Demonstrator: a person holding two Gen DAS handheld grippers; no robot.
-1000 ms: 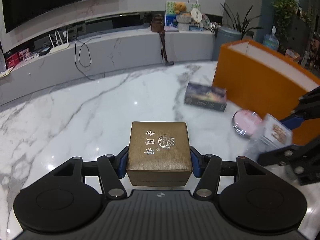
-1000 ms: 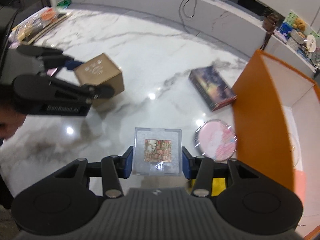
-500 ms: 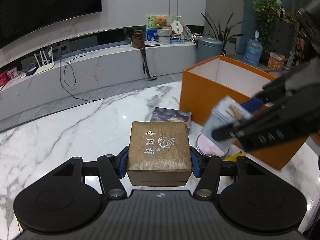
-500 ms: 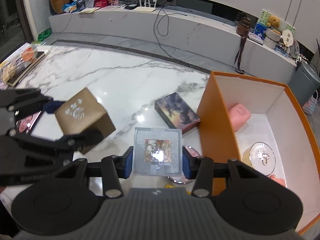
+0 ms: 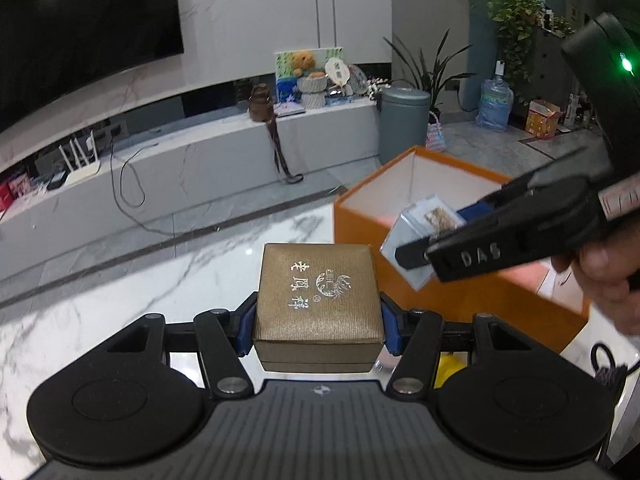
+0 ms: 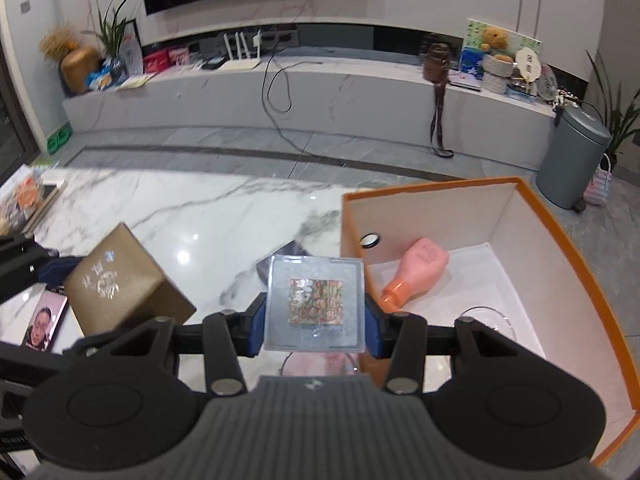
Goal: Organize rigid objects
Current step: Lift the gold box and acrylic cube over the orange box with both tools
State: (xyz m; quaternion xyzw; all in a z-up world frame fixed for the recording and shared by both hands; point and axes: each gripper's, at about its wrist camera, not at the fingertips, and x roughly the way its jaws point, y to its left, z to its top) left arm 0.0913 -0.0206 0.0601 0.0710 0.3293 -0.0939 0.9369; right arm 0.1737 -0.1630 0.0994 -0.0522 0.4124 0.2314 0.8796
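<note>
Right now both grippers are loaded and up off the white marble table (image 6: 168, 216). The left gripper (image 5: 318, 322) has its jaws pinching a gold-brown gift box (image 5: 318, 304) by its two sides, silver characters stamped on the lid, the box level and lifted above the table. In the right wrist view that same box (image 6: 124, 284) shows at the left, tilted, held over the table's near left part.

Over on the other side, the right gripper (image 6: 316, 320) has its jaws pressed onto a clear square case (image 6: 316, 302) with a colourful picture in its middle. The case hangs just beside the near left wall of the open orange box (image 6: 576, 264), which stands at the right end of the table. From the left wrist camera the case (image 5: 424, 236) shows tilted in front of the orange box (image 5: 440, 296), with the person's hand (image 5: 608, 268) wrapped round the right gripper's handle.

Inside the orange box lie a pink bottle (image 6: 416, 274) on its side, a round clear glass dish (image 6: 490, 320) on the white floor of the box, and a small round item (image 6: 370, 241) against the left wall. A dark flat box (image 6: 282, 264) lies on the table just left of the orange box, partly hidden behind the case. A pink round dish (image 6: 320, 362) peeks out below the case, near the orange wall.
</note>
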